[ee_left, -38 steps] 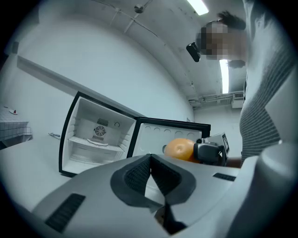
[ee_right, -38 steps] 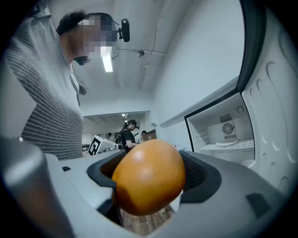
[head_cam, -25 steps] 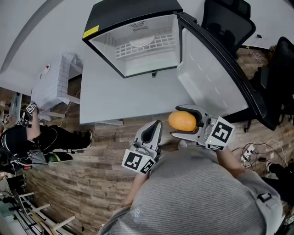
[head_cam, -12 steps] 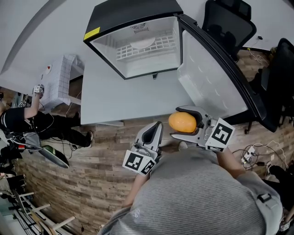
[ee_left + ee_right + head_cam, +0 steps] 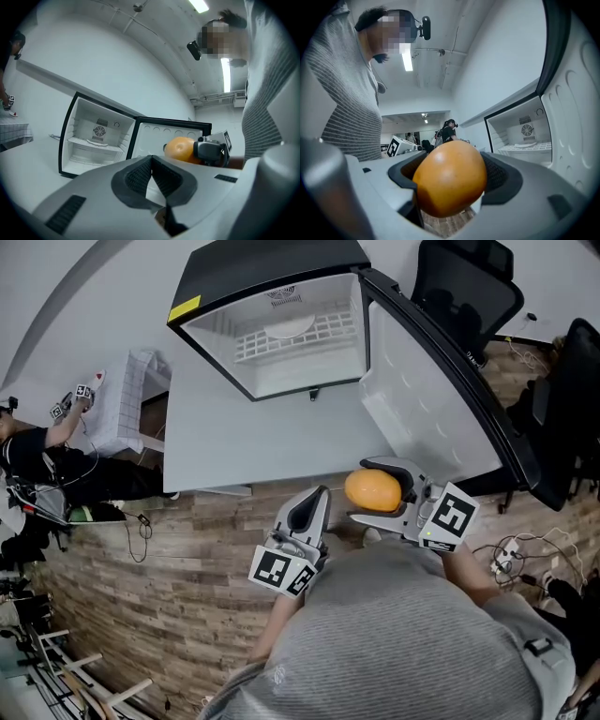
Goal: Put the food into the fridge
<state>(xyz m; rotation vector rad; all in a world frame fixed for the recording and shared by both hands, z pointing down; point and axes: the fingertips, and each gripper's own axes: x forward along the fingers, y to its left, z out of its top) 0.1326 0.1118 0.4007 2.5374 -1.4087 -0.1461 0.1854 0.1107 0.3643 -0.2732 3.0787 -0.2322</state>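
**Orange gripped in front of the open fridge, not yet loaded.**

The right tool (image 5: 364, 491) is clenched on the orange (image 5: 373, 488) at lower centre of the head view. Its jaws press from opposite sides, so the round orange cannot roll free; in the right gripper view it fills the gap between them. The orange is well apart from the fridge (image 5: 281, 324) at upper centre. The fridge stands on the white worktop (image 5: 244, 446) with its door (image 5: 422, 399) swung wide to the right, exposing the grid shelf (image 5: 295, 334) for loading. The left tool (image 5: 314, 504) grasps nothing; its jaws meet, and it sits just beside the right tool, likely to stay out of the approach path.
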